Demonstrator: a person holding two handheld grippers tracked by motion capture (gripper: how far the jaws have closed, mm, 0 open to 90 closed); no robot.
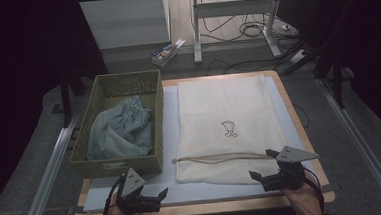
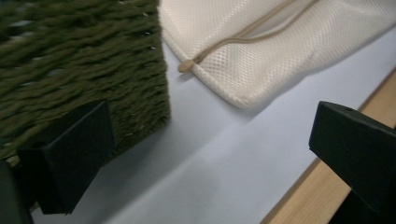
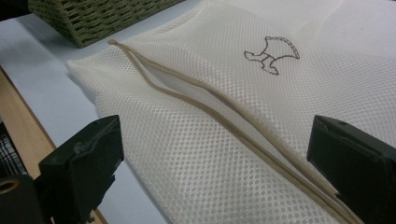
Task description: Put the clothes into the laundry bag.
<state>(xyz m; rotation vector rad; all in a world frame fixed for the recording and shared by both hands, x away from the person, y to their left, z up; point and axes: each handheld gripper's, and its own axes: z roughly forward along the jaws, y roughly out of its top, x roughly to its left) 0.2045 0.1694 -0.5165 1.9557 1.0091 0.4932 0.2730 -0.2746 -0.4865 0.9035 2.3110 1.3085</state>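
On the pale mat, your cream mesh laundry bag [image 1: 227,125] lies flat, its tan zipper [image 3: 224,126] partly parted. Your right gripper [image 1: 263,164] hovers spread at its near edge; your left gripper [image 1: 164,193] gapes empty beside the woven green basket [image 1: 96,168].

I work in what looks like a lab or recording studio, not a home. My bench [image 1: 300,131] is a small wooden top with a pale sheet on it, hemmed in by dark curtains on both sides. Metal rails [image 1: 47,171] run along the grey carpeted floor beside it. Beyond the bench stands the metal frame of another table [image 1: 233,14], with loose cables [image 1: 254,31] coiled on the floor under it and a small box [image 1: 165,53] left nearby.
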